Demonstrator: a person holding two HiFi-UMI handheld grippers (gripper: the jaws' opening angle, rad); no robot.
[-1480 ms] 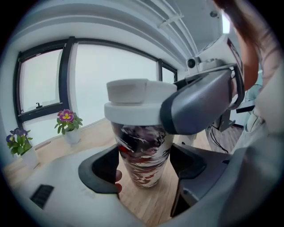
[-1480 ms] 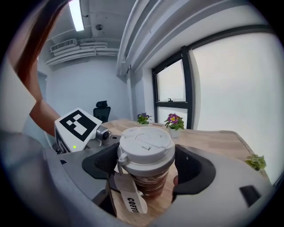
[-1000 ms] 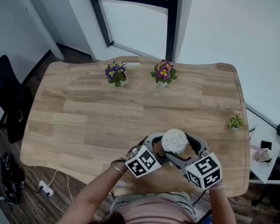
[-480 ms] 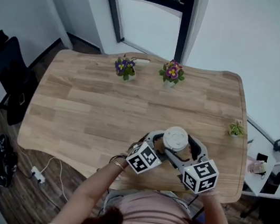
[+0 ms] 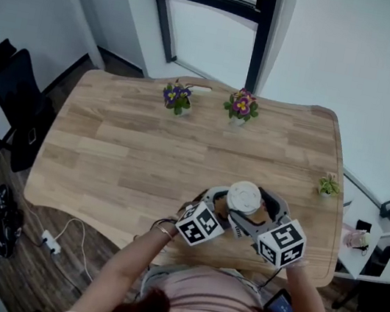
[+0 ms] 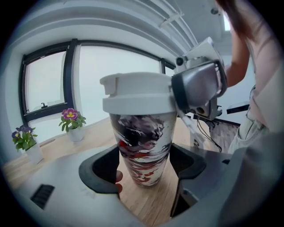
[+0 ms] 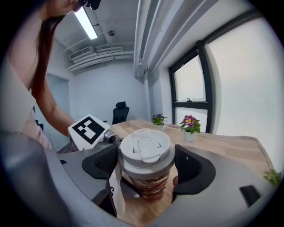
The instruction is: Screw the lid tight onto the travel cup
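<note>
Red, black and white patterned travel cup upright at near edge of light wooden table, right of centre; left gripper clamps cup body; right gripper clamps white plastic lid seated on top.

Travel cup: tapered, red-black-white swirls, stood upright near front edge of table | lid: white, flip-tab top, sat level on cup's mouth

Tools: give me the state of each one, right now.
Left tool: closed on the cup.
Right tool: closed on the lid.
</note>
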